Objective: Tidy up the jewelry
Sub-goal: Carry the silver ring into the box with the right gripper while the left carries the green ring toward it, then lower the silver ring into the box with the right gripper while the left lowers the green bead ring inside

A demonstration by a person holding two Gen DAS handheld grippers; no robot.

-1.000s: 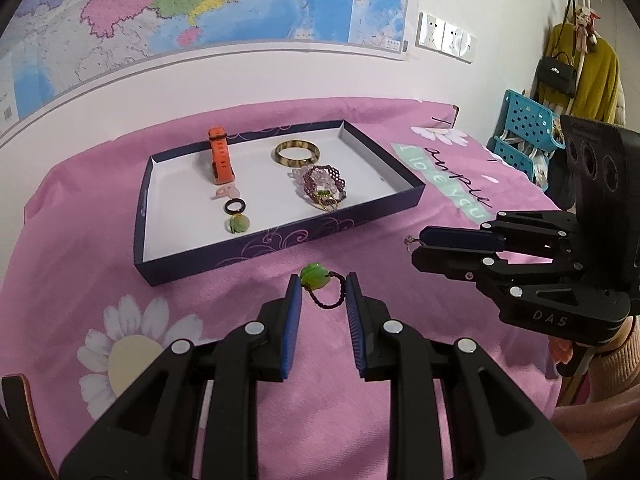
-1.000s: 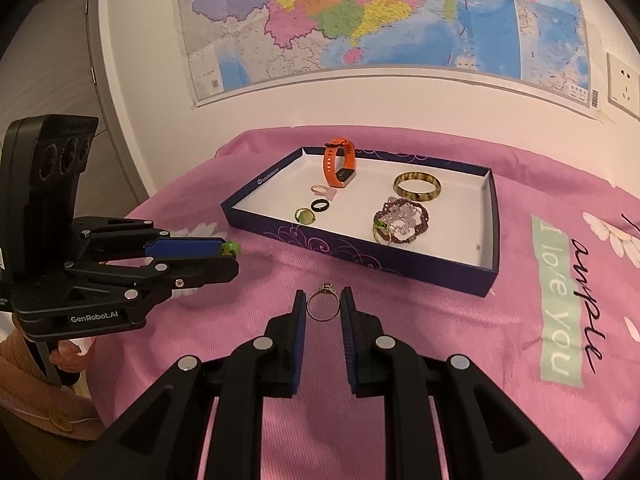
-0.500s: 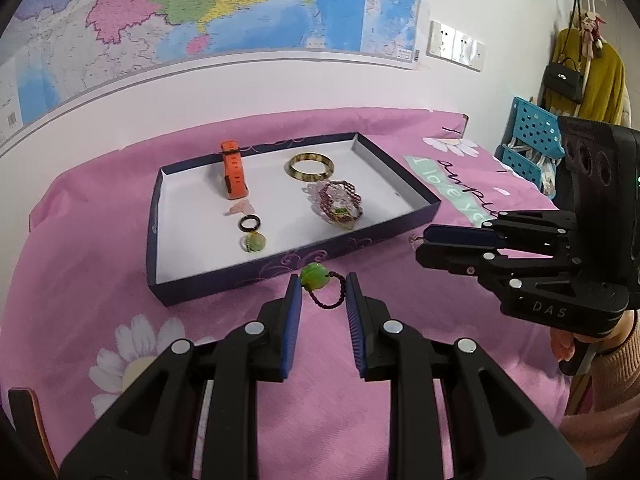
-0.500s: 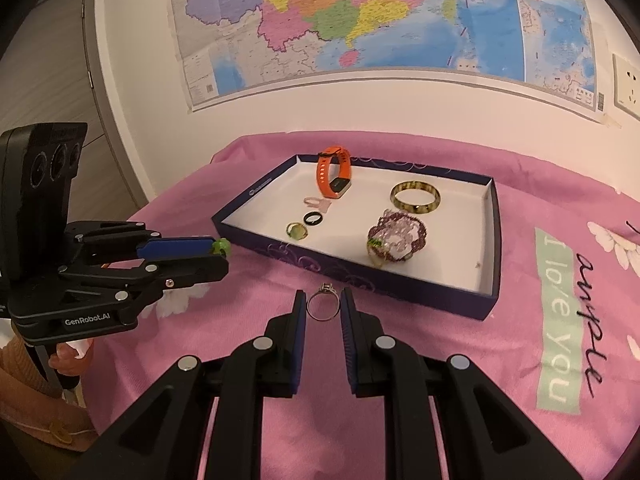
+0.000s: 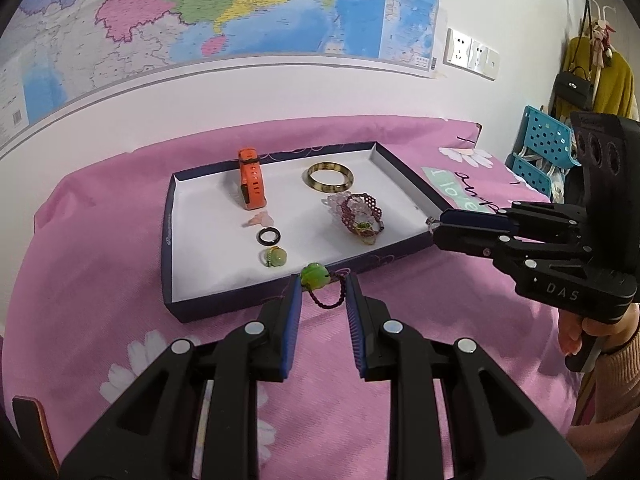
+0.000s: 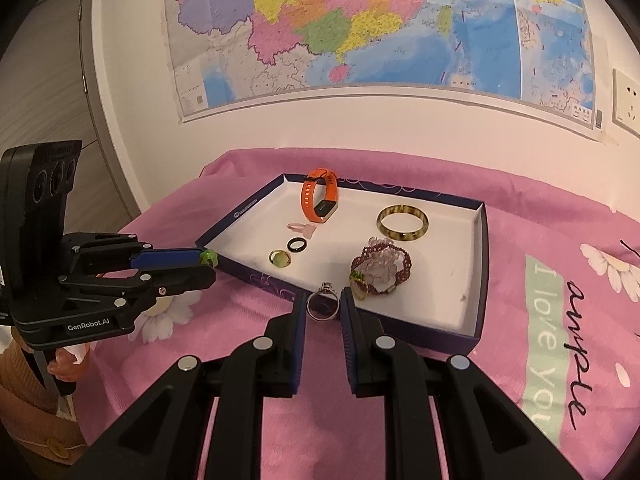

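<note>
Both pieces off the pink cloth (image 5: 100,240) now and closing on the tray (image 5: 170,216). Left gripper (image 5: 323,292) clamped on the green-bead cord bracelet (image 5: 320,284), bead riding just above the tray's near wall where a second ago it hung short of it over bare cloth. Right gripper (image 6: 323,307) pinched on the silver ring (image 6: 322,305), likewise carried forward, now level with the near rim. Grips unchanged on both. Already lying inside: orange fitness band (image 5: 252,184), amber bangle (image 5: 330,177), purple beaded bracelet (image 5: 358,216), black ring (image 5: 269,236), green ring (image 5: 275,258). Probably only the set-down left: over the wall, lower, release onto free white floor, clear of the rings.
</note>
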